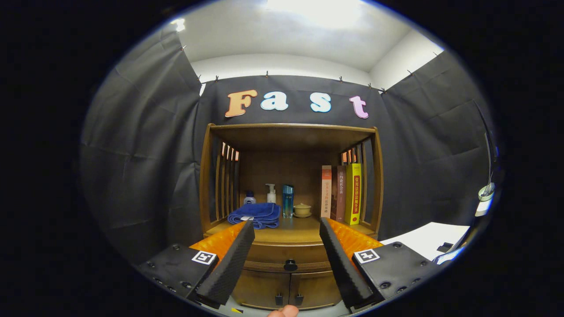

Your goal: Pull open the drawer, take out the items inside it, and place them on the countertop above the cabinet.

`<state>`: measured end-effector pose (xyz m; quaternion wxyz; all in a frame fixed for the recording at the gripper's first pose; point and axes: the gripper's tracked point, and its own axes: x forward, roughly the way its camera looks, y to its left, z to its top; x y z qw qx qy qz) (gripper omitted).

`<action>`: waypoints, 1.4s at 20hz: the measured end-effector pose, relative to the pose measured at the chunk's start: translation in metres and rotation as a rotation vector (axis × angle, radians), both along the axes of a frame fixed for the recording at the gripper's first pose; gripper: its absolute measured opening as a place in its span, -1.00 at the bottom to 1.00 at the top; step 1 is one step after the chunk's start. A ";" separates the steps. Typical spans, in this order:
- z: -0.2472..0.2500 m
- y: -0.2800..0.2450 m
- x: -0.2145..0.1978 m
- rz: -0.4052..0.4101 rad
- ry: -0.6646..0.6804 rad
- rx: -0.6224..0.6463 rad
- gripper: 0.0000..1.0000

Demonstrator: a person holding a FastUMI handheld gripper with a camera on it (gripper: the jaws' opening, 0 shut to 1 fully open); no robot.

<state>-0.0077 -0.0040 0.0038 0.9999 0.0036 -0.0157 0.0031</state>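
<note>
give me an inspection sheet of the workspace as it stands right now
surface: wooden countertop inside an open-fronted shelf unit; bare strip along its front edge.
job's things: drawer under the countertop looks closed, dark knob at its middle; contents hidden.
clutter: folded blue towel, three bottles behind it, small lidded cup, three upright books at the other end.
grippers: tongs open, fingers apart, knob between them but further off, touching nothing.
cables: thin dark cable hanging by the booth wall.
surroundings: two lower cabinet doors, black cloth walls, white ceiling, a fingertip below the doors.
</note>
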 end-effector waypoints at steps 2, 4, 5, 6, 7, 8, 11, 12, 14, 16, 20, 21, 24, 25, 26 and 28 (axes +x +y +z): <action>0.000 0.000 0.001 0.000 0.002 -0.001 0.95; -0.001 0.000 0.003 0.000 0.002 0.000 0.95; -0.001 0.000 0.004 0.001 0.002 0.000 0.95; -0.001 0.000 0.003 0.001 0.002 0.001 0.95; -0.001 -0.001 0.002 0.000 0.002 0.003 0.95; -0.002 0.000 0.002 0.001 0.004 0.004 0.95; -0.008 0.000 0.005 0.000 0.011 0.004 0.95; -0.013 0.001 0.008 0.001 0.015 0.005 0.95; -0.024 0.006 0.015 0.013 0.016 0.007 0.95; -0.037 0.011 0.026 0.021 0.016 0.004 0.96; -0.100 0.008 0.055 0.011 0.045 -0.034 0.96; -0.124 0.006 0.061 0.004 0.067 -0.043 0.96; -0.172 -0.001 0.084 -0.005 0.088 0.000 0.96; -0.188 -0.005 0.088 -0.010 0.101 0.025 0.96; -0.207 -0.010 0.092 -0.020 0.121 0.046 0.96; -0.245 -0.019 0.099 -0.042 0.174 0.080 0.96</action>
